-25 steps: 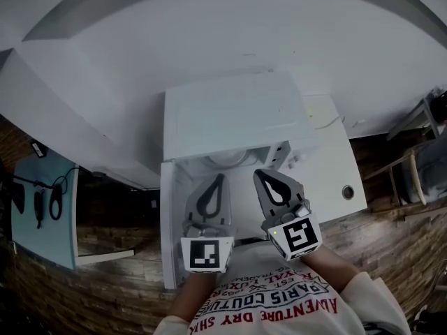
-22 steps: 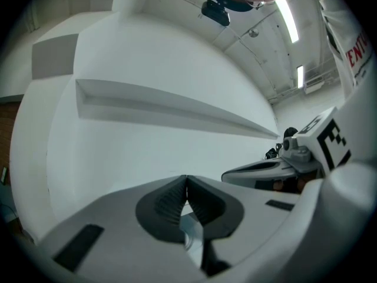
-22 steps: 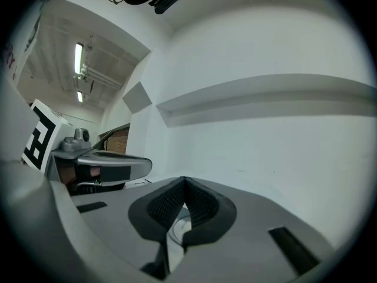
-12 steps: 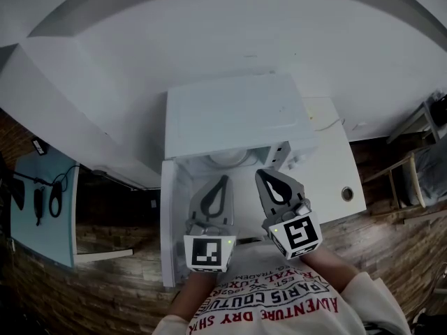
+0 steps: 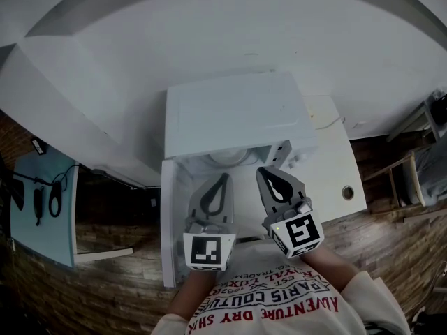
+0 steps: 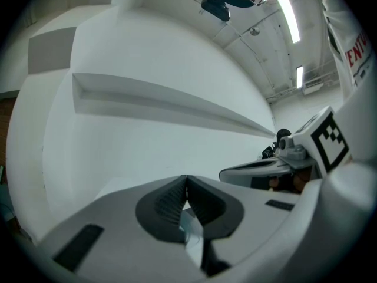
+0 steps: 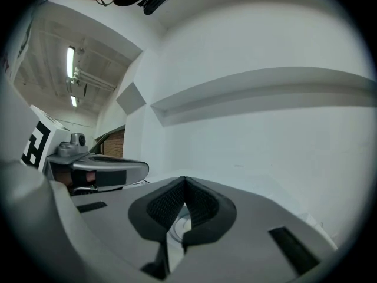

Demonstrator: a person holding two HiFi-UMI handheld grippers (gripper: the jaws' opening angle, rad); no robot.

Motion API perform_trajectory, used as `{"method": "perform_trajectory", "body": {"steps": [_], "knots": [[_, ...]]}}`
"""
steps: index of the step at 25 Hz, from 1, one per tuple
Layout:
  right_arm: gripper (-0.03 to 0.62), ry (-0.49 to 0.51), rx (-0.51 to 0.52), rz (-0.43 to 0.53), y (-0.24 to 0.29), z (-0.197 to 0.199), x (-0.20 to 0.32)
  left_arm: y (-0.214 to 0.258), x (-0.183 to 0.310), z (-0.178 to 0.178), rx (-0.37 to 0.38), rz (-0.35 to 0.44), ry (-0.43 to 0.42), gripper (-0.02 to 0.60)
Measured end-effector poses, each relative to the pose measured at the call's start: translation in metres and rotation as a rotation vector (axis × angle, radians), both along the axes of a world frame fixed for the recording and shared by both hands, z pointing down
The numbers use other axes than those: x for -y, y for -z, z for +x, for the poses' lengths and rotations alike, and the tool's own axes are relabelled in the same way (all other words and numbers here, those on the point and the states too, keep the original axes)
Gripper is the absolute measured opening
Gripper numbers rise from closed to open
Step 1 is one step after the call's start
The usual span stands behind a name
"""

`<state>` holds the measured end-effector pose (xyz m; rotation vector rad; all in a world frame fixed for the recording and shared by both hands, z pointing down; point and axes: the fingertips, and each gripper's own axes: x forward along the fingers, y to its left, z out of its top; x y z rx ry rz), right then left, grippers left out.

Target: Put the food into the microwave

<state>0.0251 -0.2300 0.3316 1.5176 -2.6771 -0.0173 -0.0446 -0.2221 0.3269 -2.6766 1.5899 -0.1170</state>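
Head view, looking steeply down: a white box-shaped microwave oven stands at the centre of the frame on a white worktop, against a plain white wall. Its white hinged door hangs open along the lower left of the cavity. Inside the opening, just below the oven's top edge, lies a pale round dish – whether it carries food cannot be told from any view. The grey left gripper and the grey right gripper are held side by side and apart at lower centre, in front of the open cavity, with their tips pointing towards it and their marker cubes nearest the person's white printed shirt. Left gripper view: the left gripper has its ribbed pads meeting at the tip, nothing clamped between them; the right gripper shows at the right edge. Right gripper view: the right gripper likewise has its jaws pressed together and empty – a glimpse of the round dish shows through the gap behind the tips.
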Motion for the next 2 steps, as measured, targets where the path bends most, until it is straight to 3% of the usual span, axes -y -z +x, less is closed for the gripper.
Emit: {"method": "perform_trajectory", "body": {"steps": [2], "knots": [[0.011,-0.003,0.012,-0.004,-0.0010,-0.0006,0.0012,0.0001,0.0012,-0.0005,-0.001,0.000,-0.002,0.005]]}}
